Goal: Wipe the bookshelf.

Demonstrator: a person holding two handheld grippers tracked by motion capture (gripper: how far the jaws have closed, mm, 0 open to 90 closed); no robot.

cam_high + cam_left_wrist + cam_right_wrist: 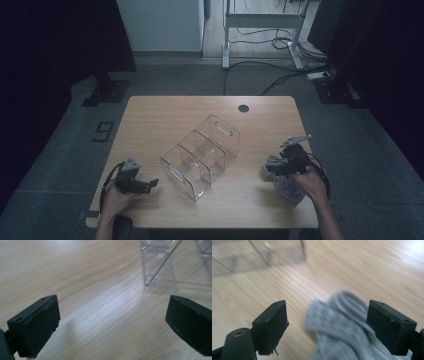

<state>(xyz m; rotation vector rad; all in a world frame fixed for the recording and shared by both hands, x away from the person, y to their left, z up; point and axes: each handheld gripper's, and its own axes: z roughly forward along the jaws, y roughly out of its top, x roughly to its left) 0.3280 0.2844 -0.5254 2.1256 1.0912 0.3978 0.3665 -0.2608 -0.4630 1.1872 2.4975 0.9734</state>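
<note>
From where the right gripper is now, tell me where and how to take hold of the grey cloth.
Grip the raised, bunched fold at the near end of the grey cloth, coming straight down from above. It lies crumpled on the table, so the hump gives the pads something to pinch. The right gripper is open with that fold between its jaws; the right jaw looks close, the left stands clear.

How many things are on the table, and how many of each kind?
Clear plastic organizer: 1
Grey cloth: 1
Hand-held grippers: 2, the left gripper and the right gripper
Total: 4
</note>
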